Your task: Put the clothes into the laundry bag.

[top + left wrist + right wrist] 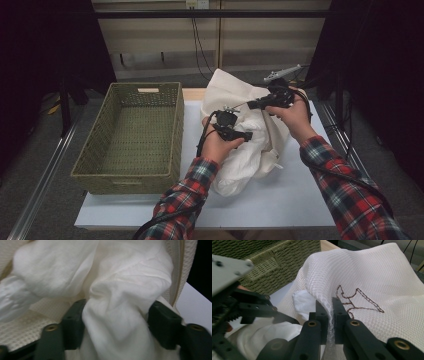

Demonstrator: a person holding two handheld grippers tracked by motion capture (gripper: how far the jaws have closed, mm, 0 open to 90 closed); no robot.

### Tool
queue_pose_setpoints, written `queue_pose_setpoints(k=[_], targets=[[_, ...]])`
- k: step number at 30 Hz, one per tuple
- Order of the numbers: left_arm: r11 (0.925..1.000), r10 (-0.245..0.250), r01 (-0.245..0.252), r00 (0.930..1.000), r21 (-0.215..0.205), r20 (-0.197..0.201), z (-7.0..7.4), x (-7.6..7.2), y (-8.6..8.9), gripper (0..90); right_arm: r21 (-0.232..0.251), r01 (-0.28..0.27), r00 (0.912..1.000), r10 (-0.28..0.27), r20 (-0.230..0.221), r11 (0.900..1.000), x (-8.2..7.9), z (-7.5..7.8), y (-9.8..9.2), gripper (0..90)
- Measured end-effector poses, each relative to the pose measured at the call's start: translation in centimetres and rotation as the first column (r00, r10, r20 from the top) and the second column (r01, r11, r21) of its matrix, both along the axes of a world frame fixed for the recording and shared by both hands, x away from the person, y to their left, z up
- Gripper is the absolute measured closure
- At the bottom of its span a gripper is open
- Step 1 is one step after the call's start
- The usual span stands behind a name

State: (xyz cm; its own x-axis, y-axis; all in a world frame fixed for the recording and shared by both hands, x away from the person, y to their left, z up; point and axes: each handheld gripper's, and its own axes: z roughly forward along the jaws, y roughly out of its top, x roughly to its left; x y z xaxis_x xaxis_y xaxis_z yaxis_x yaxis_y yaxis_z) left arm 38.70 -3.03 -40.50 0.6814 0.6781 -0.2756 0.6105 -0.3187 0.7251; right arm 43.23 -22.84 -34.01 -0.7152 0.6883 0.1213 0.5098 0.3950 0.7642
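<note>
Basket (131, 137) left of mesh bag (235, 97).

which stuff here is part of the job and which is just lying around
In the job: mesh bag, pinched by the right tool; white cloth between the left tool jaws.

Lying about: woven basket; table.

No readable text — none anywhere.

Mesh bag (372, 272): white, honeycomb weave, brown stitched outline motif. Cloth (117, 315): plain white. Basket (131, 135): olive-green woven. Sleeves (350, 185): red, navy and white plaid. Table (280, 195): pale blue-white. Both grippers black.
</note>
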Motion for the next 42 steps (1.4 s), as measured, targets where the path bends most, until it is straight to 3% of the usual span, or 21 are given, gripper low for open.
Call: queue_pose_setpoints(k=[6,9,11,13,15,17,18,21,22,24,32,42], targets=[[0.9978,0.013,-0.015,0.9993,0.065,0.036,0.9,-1.2,1.5,11.6,-0.008,-0.007,1.0000,0.007,0.002,1.000,0.2,-0.1,0.3,86.9],[0.9966,-0.002,0.002,1.0000,0.082,-0.002,0.4,-1.7,2.0,9.4,-0.014,-0.003,1.0000,0.003,0.004,1.000,0.3,-0.2,0.4,86.9],[0.9944,-0.006,0.007,1.0000,0.106,-0.007,0.0,-1.9,2.2,9.5,-0.012,0.001,1.0000,-0.001,-0.001,1.000,0.3,-0.2,0.4,86.9],[0.9964,0.002,0.001,0.9992,0.085,-0.040,-0.6,-1.9,2.3,10.3,-0.014,-0.001,1.0000,0.001,-0.002,1.000,0.3,-0.2,0.4,86.9],[0.9971,-0.007,0.012,0.9971,0.075,-0.075,-1.2,-1.9,2.4,14.4,-0.019,-0.003,1.0000,0.003,0.001,1.000,0.2,-0.2,0.5,86.9],[0.9980,-0.026,0.032,0.9930,0.054,-0.115,-1.9,-1.9,2.1,24.7,-0.016,-0.007,1.0000,0.007,-0.005,1.000,0.2,-0.3,0.5,86.9],[0.9984,-0.038,0.043,0.9895,0.036,-0.140,-2.2,-1.9,2.0,32.7,-0.017,-0.011,0.9999,0.010,-0.005,1.000,0.3,-0.3,0.5,86.8],[0.9992,-0.033,0.036,0.9872,0.016,-0.156,-2.4,-1.9,2.0,61.3,-0.016,-0.008,0.9999,0.008,-0.008,1.000,0.3,-0.3,0.4,86.9],[0.9994,-0.025,0.028,0.9879,0.019,-0.153,-2.3,-1.8,2.0,67.1,-0.017,-0.007,0.9999,0.007,-0.009,1.000,0.2,-0.3,0.5,86.9],[0.9998,-0.013,0.016,0.9865,0.014,-0.164,-2.2,-1.7,2.1,71.1,-0.016,-0.008,0.9999,0.008,-0.013,1.000,0.0,-0.5,0.6,86.9],[0.9990,0.024,-0.020,0.9943,0.041,-0.104,-1.2,-0.8,1.7,75.0,-0.015,-0.010,0.9999,0.010,-0.007,1.000,-0.4,-0.3,0.3,86.9],[0.9982,0.060,-0.059,0.9962,0.009,-0.063,-0.5,0.5,0.6,75.9,0.005,-0.005,1.0000,0.005,-0.007,1.000,-0.6,0.1,-0.5,87.0]])
